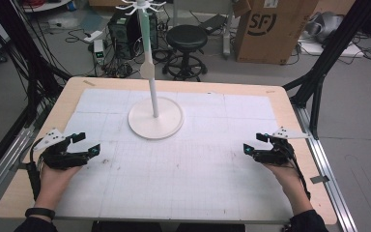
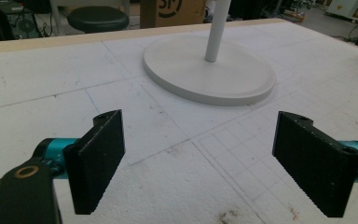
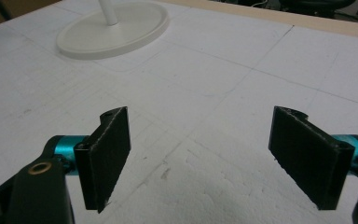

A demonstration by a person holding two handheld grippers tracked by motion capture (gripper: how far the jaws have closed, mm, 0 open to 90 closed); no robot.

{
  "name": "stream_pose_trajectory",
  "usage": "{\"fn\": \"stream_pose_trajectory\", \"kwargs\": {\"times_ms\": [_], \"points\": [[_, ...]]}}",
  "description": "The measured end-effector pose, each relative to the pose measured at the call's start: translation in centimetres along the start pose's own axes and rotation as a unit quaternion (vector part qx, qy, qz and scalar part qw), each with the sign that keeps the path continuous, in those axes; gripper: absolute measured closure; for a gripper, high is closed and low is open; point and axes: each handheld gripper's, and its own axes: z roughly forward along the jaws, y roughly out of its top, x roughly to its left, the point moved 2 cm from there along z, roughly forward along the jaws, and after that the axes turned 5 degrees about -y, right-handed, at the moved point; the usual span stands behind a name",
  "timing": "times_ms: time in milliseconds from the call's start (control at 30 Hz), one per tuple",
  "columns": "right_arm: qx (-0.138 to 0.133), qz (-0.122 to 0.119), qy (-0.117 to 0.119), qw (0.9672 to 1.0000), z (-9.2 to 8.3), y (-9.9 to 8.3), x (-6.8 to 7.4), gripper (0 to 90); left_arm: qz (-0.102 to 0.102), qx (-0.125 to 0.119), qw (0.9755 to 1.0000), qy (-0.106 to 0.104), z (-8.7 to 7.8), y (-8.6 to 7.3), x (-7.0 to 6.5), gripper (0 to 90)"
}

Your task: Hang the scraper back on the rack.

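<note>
A white stand with a round base [image 1: 155,119] and a tall pole [image 1: 150,77] rises from the middle back of the white gridded mat [image 1: 183,164]; hooks branch out at its top [image 1: 140,7]. My left gripper [image 1: 86,144] rests near the table's left edge, open, with nothing between its jaws. My right gripper [image 1: 255,143] rests near the right edge, also open and empty. In the left gripper view the gripper [image 2: 200,163] looks toward the base [image 2: 209,72], which lies ahead and slightly right. In the right gripper view the gripper [image 3: 200,161] has the base [image 3: 114,30] far ahead on the left.
The wooden table [image 1: 290,101] shows around the mat as a border. Beyond the far edge stand a black stool [image 1: 187,38], a cardboard box [image 1: 270,29] and cables on the floor. Black frame posts [image 1: 319,87] flank the table's sides.
</note>
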Motion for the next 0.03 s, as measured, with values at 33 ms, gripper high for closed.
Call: {"fn": "stream_pose_trajectory", "kwargs": {"times_ms": [33], "points": [[-0.001, -0.001, 0.0, 1.0, 0.02, 0.0, -0.01, 19.6, 0.001, 0.002, 1.0, 0.0, 0.03, -0.01, 0.0, 17.4]]}}
